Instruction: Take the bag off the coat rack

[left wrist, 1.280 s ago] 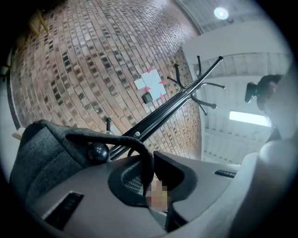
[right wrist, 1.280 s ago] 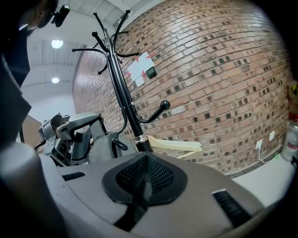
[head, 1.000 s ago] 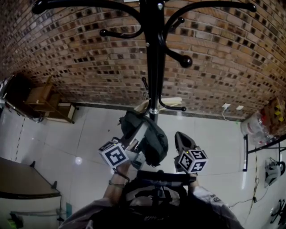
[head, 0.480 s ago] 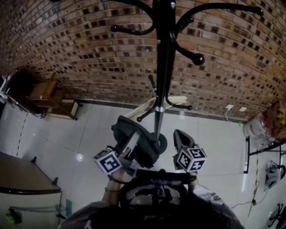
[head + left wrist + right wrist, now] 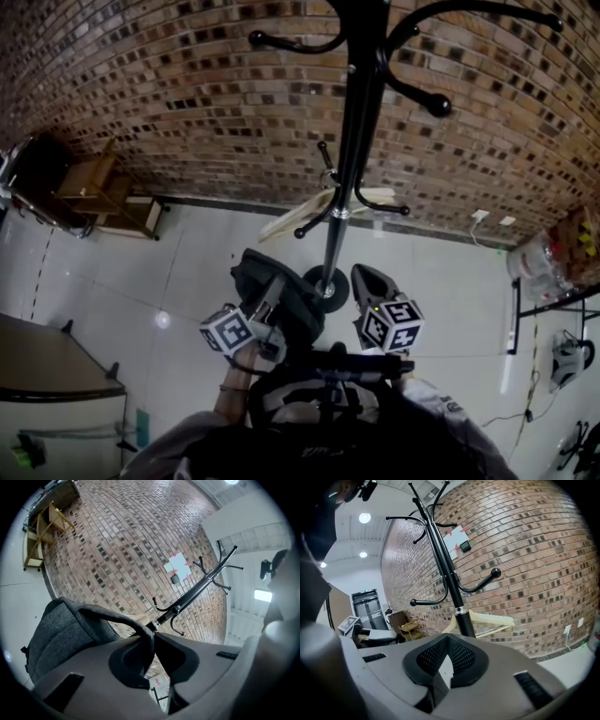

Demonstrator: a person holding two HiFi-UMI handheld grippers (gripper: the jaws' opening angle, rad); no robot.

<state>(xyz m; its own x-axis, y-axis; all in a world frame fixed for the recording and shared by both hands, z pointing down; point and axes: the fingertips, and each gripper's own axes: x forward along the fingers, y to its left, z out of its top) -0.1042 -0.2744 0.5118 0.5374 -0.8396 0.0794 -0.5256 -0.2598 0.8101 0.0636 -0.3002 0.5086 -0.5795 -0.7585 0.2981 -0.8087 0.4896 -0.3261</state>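
The dark grey bag (image 5: 251,274) hangs free of the black coat rack (image 5: 358,141), just left of the rack's round base (image 5: 324,287). My left gripper (image 5: 270,298) is shut on the bag's strap. In the left gripper view the strap (image 5: 123,617) loops down between the jaws of the left gripper (image 5: 153,640), and the bag's body (image 5: 58,632) hangs at the left. My right gripper (image 5: 367,278) is beside the base on the right, shut with nothing in it. The right gripper view shows the right gripper (image 5: 447,641) pointing at the rack's pole (image 5: 445,573).
A brick wall (image 5: 187,103) runs behind the rack. Pale wooden boards (image 5: 319,208) lean at the wall by the pole. A wooden shelf unit (image 5: 98,199) stands at the left, a table corner (image 5: 47,375) at the lower left, and a plastic sack (image 5: 539,262) and metal frame (image 5: 514,319) at the right.
The bag and my left gripper have shifted left and a little down, off the line of the pole, and the rack's base now shows. The right gripper has drifted slightly left.
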